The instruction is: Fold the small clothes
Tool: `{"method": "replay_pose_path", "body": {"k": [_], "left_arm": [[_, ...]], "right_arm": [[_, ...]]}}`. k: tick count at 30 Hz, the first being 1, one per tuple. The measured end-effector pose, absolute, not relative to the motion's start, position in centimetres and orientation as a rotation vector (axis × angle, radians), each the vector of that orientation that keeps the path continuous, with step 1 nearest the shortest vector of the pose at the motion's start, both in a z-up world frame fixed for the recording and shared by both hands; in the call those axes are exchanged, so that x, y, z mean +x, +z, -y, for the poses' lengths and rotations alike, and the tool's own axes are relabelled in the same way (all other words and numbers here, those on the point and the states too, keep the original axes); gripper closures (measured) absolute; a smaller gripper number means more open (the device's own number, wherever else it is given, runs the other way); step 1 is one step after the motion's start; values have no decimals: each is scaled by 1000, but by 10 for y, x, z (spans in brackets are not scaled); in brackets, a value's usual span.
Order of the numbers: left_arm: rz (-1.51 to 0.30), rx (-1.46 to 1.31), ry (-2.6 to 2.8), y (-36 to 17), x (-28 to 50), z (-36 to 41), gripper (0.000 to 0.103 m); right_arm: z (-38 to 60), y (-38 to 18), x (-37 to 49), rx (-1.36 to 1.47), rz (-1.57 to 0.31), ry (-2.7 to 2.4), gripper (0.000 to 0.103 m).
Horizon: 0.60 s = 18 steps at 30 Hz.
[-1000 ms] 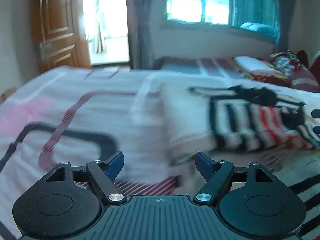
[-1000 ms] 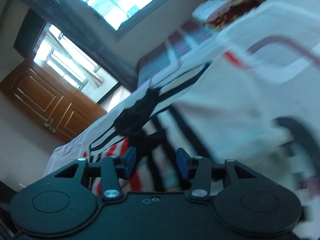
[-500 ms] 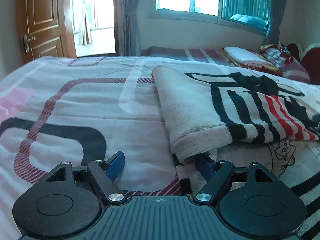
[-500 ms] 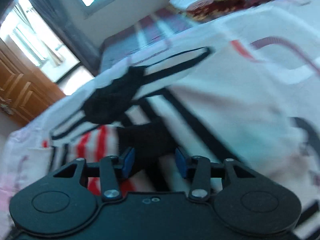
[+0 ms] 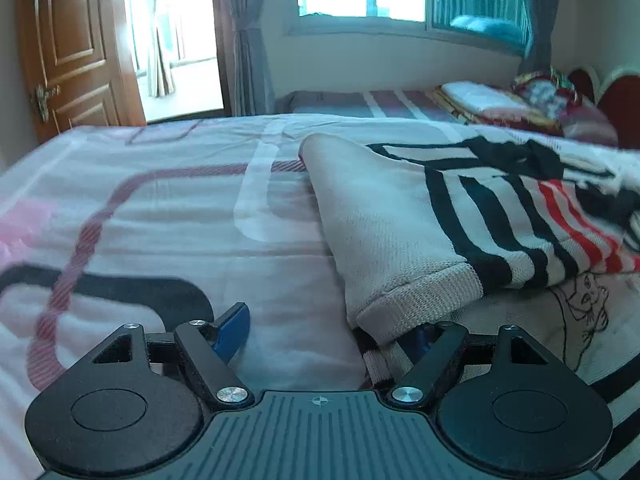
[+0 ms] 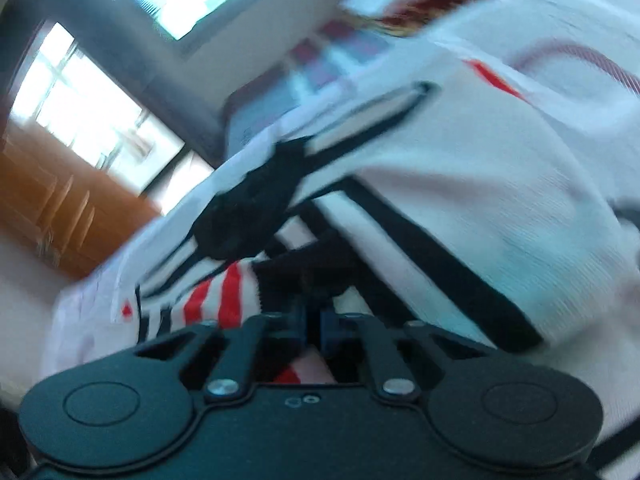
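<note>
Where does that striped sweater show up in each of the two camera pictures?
Left wrist view: the striped sweater lies folded over at right, on the bed.
Right wrist view: it fills the centre and right, blurred, just ahead of the hand-held gripper.
Shared landmark: the brown wooden door, at left in both.

Left tongs (image 5: 326,332) spread wide and level; right tongs (image 6: 313,322) pinched together, tilted.

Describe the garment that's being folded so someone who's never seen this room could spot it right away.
Start from the bed, covered in a pale sheet with pink and black looping lines. On its right side, in front of the left gripper, lies the sweater, folded over. Its beige knit with black and red stripes sets it apart from the bedding behind.
</note>
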<state>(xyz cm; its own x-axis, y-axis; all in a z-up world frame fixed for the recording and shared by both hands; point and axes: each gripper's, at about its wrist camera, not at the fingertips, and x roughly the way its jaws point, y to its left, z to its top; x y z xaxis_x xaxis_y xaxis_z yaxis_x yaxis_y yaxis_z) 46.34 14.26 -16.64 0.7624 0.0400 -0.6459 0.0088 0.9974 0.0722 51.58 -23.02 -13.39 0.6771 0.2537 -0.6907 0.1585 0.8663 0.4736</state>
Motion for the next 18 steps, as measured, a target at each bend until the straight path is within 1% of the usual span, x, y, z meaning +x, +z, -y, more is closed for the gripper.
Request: {"method": "replay_pose_path", "body": {"k": [1,4,6,8,9,10,13,17,18], "left_arm": [[-702,97,17,-166,463,-138,28],[-705,93,14,-167,464,-138,29],[-712,46,8,-169,464,-143,29],[-714,18,5,-168,464,-147,29],[-705,6,4,-167,462,-148,29],[-685,-3,0,-166,459,-149,32],[-646,24,-10,-164,450,-145,33],[-643,50,-5,-162,453,-138,33],[-671,40,21,-164,458,-140,33]], "right_arm": [[225,-127,516,470,-813,71,97],[212,-92,506,310,-675,136,97],[213,-70,498,276,-589,146,97],[221,-60,491,296,-545,136,97],[227,-63,489,315,-550,130,97],[229,-72,490,308,-577,121,97],[230,-111,500,273,-713,93,97],[236,-119,491,329,-709,105,96],[238,-120,491,348,-716,95,93]]}}
